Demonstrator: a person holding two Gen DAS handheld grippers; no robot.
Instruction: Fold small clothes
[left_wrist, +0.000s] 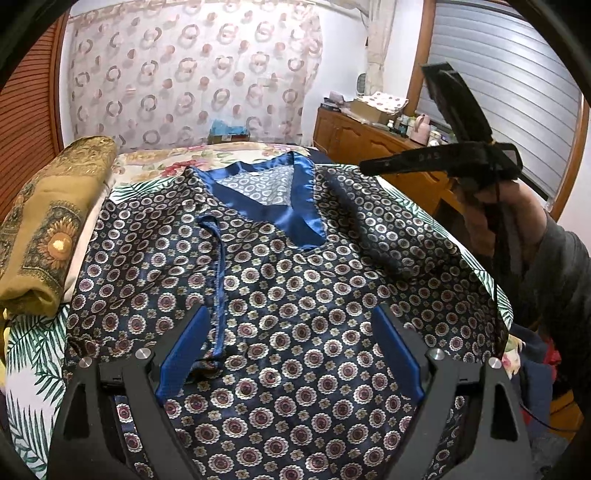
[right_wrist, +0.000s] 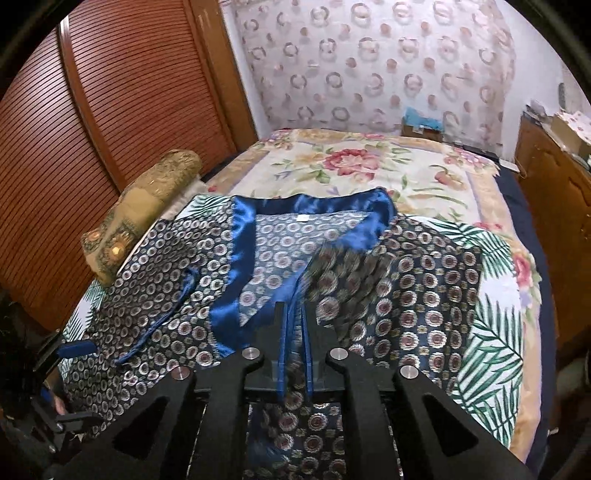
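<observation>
A navy patterned satin top (left_wrist: 295, 295) with a blue V collar (left_wrist: 299, 210) lies spread on the bed, collar at the far end. My left gripper (left_wrist: 288, 332) is open just above its lower middle, near a thin blue tie strap (left_wrist: 221, 280). My right gripper (right_wrist: 295, 325) is shut on a pinched fold of the top (right_wrist: 424, 295) and lifts the cloth, which is blurred there. In the left wrist view the right gripper (left_wrist: 373, 166) shows held high at the right. The left gripper's blue pad (right_wrist: 75, 349) shows at the left edge of the right wrist view.
A leaf-print sheet (right_wrist: 491, 332) lies under the top, over a floral bedspread (right_wrist: 369, 166). A rolled gold cushion (left_wrist: 48, 221) lies at the left edge. A wooden dresser (left_wrist: 354, 140) with clutter stands right. Slatted wardrobe doors (right_wrist: 110, 129) stand left.
</observation>
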